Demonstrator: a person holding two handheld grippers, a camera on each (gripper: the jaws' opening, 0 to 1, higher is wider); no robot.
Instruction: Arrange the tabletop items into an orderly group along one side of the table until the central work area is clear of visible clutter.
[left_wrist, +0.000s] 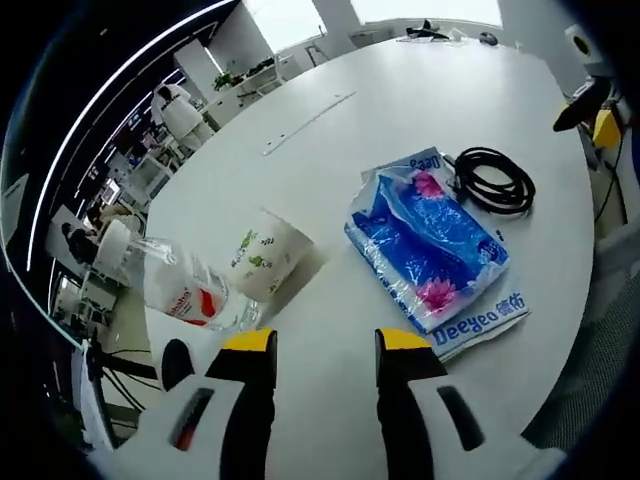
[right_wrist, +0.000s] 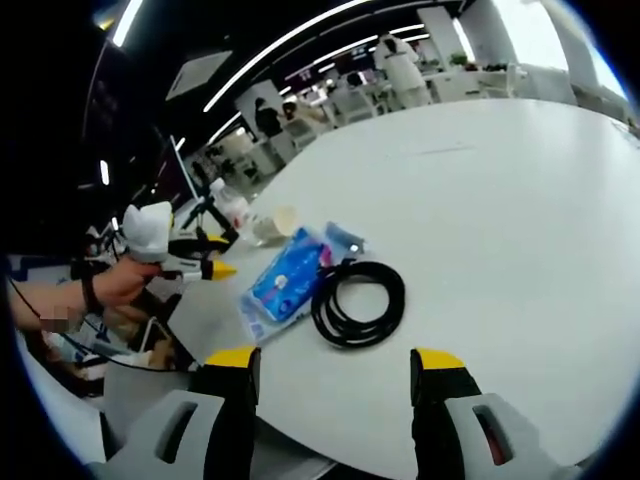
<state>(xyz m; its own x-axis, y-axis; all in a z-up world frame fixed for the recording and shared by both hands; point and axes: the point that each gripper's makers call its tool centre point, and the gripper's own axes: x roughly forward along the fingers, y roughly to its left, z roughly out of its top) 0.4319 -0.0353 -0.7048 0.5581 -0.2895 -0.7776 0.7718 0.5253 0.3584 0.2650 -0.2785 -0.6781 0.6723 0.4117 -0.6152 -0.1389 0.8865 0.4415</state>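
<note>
Near the table's edge (left_wrist: 330, 330) my spread left gripper (left_wrist: 325, 345) faces the tissue pack (left_wrist: 428, 245) lying lengthwise ahead-right, nearer than my spread right gripper (right_wrist: 335, 360).

Beyond the wide white oval bench (left_wrist: 420, 110), a person in white clothing (right_wrist: 402, 62) stands among distant office desks (left_wrist: 255, 85).

Each tool is showing 2 black jaws tipped in yellow on a white body: the left tool (left_wrist: 325, 345) with a red slot marking, the right tool (right_wrist: 335, 365) with grey slots. The person's hand (right_wrist: 120, 282) is wearing a dark wristband.
</note>
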